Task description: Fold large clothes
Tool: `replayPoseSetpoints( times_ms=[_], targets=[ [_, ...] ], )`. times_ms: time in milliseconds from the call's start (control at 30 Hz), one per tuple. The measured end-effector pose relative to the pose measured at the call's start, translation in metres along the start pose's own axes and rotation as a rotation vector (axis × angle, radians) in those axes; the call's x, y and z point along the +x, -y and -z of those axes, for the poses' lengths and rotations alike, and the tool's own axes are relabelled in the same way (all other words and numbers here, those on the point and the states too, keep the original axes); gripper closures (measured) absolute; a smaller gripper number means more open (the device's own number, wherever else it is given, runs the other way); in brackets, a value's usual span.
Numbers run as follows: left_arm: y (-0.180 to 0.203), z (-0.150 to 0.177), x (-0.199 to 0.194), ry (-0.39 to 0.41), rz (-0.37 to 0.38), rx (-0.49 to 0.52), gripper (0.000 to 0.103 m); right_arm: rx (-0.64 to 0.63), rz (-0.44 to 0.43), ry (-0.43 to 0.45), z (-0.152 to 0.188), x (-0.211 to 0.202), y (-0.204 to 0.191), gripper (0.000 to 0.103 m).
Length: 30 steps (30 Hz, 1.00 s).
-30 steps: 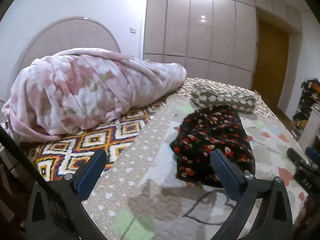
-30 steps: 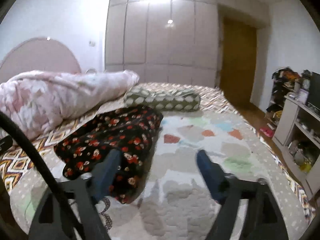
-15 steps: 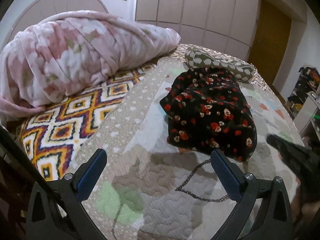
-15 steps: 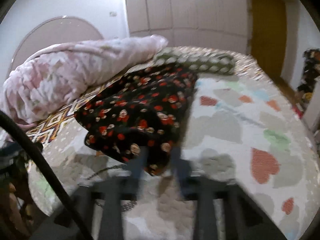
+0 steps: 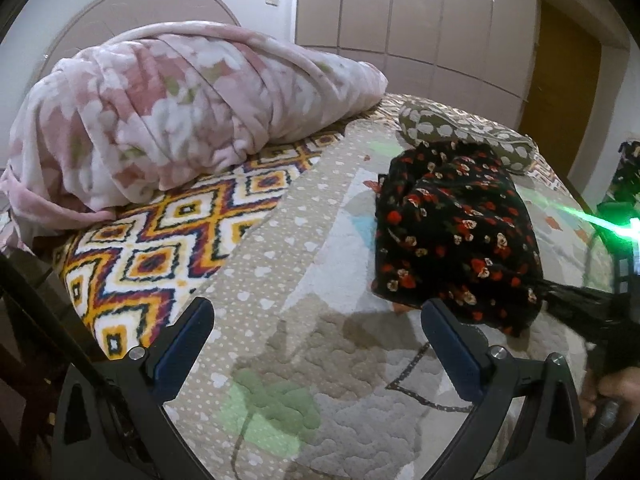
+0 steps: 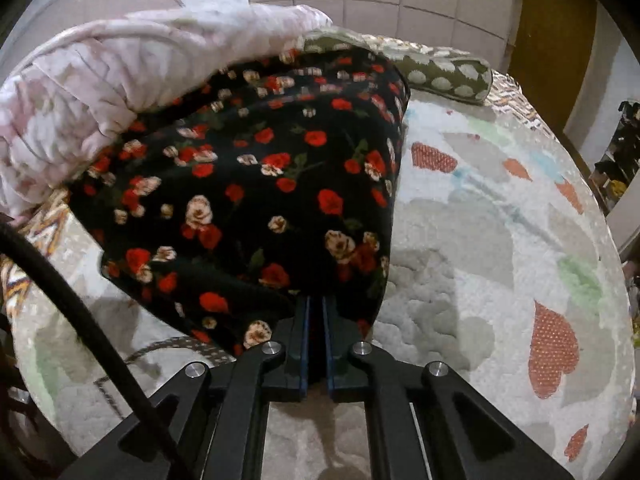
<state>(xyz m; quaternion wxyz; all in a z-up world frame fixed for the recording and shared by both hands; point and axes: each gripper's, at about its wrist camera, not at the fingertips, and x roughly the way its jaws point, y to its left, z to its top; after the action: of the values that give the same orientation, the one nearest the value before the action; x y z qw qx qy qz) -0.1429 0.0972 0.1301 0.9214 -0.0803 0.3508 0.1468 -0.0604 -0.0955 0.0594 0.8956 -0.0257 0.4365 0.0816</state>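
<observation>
A black garment with red and cream flowers (image 5: 456, 224) lies bunched on the quilted bedspread (image 5: 320, 380), right of centre in the left wrist view. My left gripper (image 5: 316, 344) is open and empty, just short of the garment's near left edge. My right gripper (image 6: 316, 308) is shut on the near edge of the garment (image 6: 256, 184), which fills the middle of the right wrist view and is lifted slightly. In the left wrist view the right gripper (image 5: 560, 300) enters from the right edge at the garment's near corner.
A rolled pink floral blanket (image 5: 180, 120) lies at the back left on a diamond-patterned sheet (image 5: 160, 240). A green patterned pillow (image 5: 460, 136) lies behind the garment. Wardrobe doors (image 5: 420, 20) and a wooden door (image 5: 560, 72) stand beyond the bed. Shelves stand at the right (image 6: 616, 160).
My right gripper has moved forward and closed on the garment's near edge. The left gripper has tilted down toward the bed and stays open.
</observation>
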Motion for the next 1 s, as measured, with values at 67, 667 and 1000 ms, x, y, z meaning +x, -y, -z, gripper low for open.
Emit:
replayPoseSetpoints(
  times_ms=[67,667,1000],
  targets=[
    [0.001,0.000,-0.006,0.041,-0.029,0.004,0.000,0.040,-0.033,0.038,0.001,-0.017,0.005,0.090],
    [0.041,0.007,-0.011,0.032,0.070,0.117,0.000,0.053,0.020,0.113,0.051,-0.064,0.007,0.052],
    [0.038,0.017,0.006,-0.066,0.062,0.098,0.000,0.035,0.026,0.094,0.059,-0.063,-0.004,0.046]
  ],
)
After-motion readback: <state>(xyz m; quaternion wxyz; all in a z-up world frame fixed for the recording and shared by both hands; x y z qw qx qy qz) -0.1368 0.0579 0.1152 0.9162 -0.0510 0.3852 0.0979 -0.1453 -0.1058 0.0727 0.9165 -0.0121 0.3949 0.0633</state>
